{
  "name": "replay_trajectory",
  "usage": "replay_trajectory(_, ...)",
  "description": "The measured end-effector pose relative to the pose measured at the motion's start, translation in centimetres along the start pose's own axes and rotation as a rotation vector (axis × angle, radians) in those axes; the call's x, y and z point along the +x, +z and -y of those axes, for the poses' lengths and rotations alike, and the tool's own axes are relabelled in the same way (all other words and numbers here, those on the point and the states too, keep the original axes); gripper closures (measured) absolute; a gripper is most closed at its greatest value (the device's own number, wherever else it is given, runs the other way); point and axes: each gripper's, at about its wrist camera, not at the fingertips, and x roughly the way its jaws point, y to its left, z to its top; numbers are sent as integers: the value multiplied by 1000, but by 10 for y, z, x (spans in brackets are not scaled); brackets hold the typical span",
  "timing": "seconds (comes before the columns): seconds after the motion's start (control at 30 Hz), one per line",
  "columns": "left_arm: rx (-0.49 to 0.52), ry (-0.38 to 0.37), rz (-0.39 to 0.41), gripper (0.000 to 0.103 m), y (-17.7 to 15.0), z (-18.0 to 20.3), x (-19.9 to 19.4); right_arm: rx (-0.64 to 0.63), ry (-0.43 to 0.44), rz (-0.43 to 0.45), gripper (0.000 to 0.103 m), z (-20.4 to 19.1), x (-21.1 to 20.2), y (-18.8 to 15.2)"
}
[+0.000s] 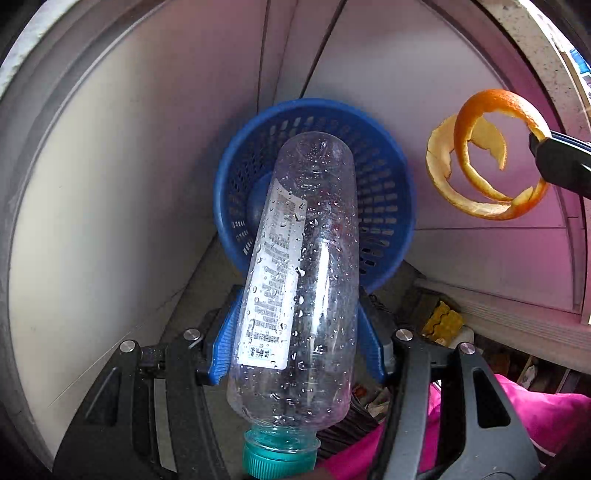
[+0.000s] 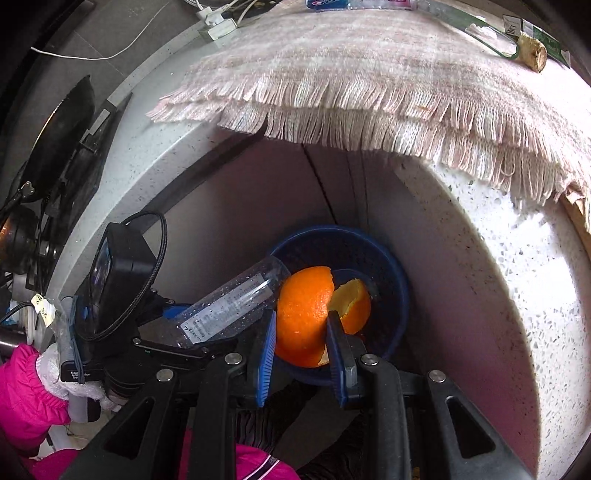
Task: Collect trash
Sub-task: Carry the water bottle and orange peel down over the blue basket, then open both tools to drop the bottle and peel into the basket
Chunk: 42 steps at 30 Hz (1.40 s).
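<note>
An empty clear plastic bottle [image 1: 306,240] with a teal cap and droplets inside hangs cap-up, with my left gripper [image 1: 301,299] shut on its middle, blue pads on both sides. Its base points down over a blue perforated basket [image 1: 384,177] on the floor. A curly orange peel [image 1: 459,133] dangles to the right of the basket, pinched by my right gripper [image 1: 539,147]. In the right wrist view, my right gripper [image 2: 302,317] is shut on the orange peel [image 2: 299,306] just above the basket [image 2: 391,280], and the bottle [image 2: 236,299] shows slanted at the left.
The basket stands in a corner of white cabinet panels [image 1: 110,184], below a speckled counter [image 2: 480,258]. A fringed pinkish cloth [image 2: 332,85] overhangs the counter edge, with a cork [image 2: 533,55] on it. A charger and cables [image 2: 218,26] lie farther back. A pink sleeve [image 2: 26,391] is at the lower left.
</note>
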Motion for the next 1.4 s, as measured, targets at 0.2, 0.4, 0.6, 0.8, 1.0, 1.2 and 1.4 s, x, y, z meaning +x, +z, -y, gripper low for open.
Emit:
replay_trajectory(0.2, 3, 5, -10, 45, 6, -3, 3, 17, -17, -20, 76, 9, 12, 3)
replay_trajectory(0.4, 17, -1, -17, 44, 13, -2, 4, 17, -19, -24, 73, 12, 15, 7)
replay_trajectory(0.6, 7, -40, -14, 38, 20, 0, 4, 22, -26, -10, 68, -1, 14, 8)
replay_trajectory(0.8, 17, -49, -5, 37, 23, 2, -1, 26, -22, 6, 66, -5, 8, 7)
replay_trajectory(1.0, 13, -51, 9, 37, 21, 3, -6, 31, -11, 22, 66, 0, -3, 9)
replay_trajectory(1.2, 20, -58, 54, 37, 22, 3, -28, 39, 10, 53, 66, 2, -19, 9)
replay_trajectory(1.4, 50, -66, 146, 37, 27, 4, -72, 37, 24, 120, 63, 3, -55, 9)
